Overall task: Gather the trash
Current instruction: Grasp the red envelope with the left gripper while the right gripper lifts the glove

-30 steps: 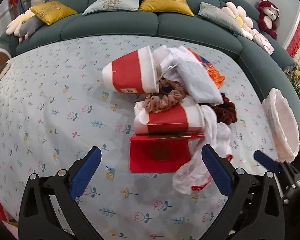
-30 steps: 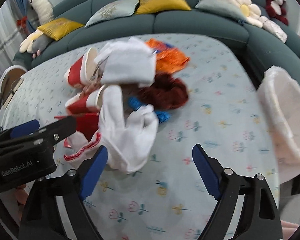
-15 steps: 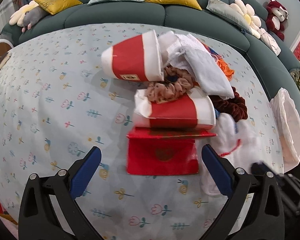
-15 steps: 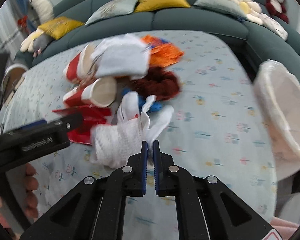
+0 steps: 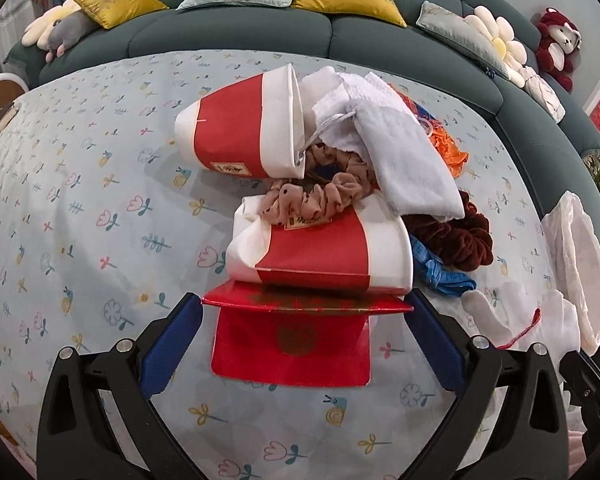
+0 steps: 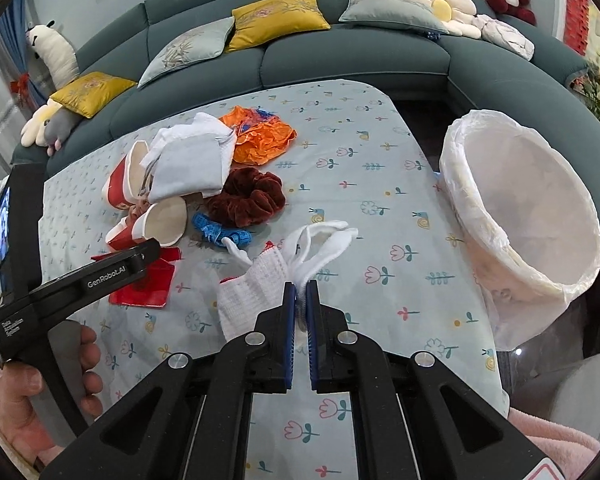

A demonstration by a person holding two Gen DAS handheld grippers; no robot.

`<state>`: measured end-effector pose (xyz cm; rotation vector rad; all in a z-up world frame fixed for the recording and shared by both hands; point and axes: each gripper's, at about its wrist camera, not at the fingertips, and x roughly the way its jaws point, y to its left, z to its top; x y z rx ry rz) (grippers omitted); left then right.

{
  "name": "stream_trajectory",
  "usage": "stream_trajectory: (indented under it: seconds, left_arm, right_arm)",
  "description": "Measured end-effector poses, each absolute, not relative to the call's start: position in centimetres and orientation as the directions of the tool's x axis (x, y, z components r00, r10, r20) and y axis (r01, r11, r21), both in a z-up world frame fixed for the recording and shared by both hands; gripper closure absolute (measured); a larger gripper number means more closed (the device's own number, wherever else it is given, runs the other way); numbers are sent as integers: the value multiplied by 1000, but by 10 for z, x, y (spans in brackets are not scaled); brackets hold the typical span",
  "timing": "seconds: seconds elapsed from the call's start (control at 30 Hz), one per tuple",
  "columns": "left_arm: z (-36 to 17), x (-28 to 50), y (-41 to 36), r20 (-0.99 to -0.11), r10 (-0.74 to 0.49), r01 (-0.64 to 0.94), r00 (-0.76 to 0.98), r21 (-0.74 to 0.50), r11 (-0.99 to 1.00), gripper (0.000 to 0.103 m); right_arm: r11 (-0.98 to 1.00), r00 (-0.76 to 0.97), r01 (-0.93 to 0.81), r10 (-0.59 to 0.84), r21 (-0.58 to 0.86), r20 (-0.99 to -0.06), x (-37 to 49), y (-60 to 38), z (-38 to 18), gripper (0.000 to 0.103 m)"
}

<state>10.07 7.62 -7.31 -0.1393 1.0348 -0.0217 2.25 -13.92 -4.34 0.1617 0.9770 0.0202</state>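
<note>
The white glove (image 6: pixel 260 288) is knitted, with a red cuff edge, and its limp fingers stick up; the right tool (image 6: pixel 300 300) is closed on it, above the flowered desk (image 6: pixel 380 184) near the lined bin (image 6: pixel 520 208). The left tool (image 5: pixel 304 328) stands wide open around a red envelope (image 5: pixel 292 344), beside crushed red-and-white cups (image 5: pixel 320 252).
</note>
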Motion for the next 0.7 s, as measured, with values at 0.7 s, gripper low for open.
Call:
stream_trajectory:
  seconds: [0.7]
  left_arm:
    - [-12,65,37,-801,-146,86,580,-117,989,16]
  right_arm:
    - [980,645,66,102,188,-757,8,-155,4,98]
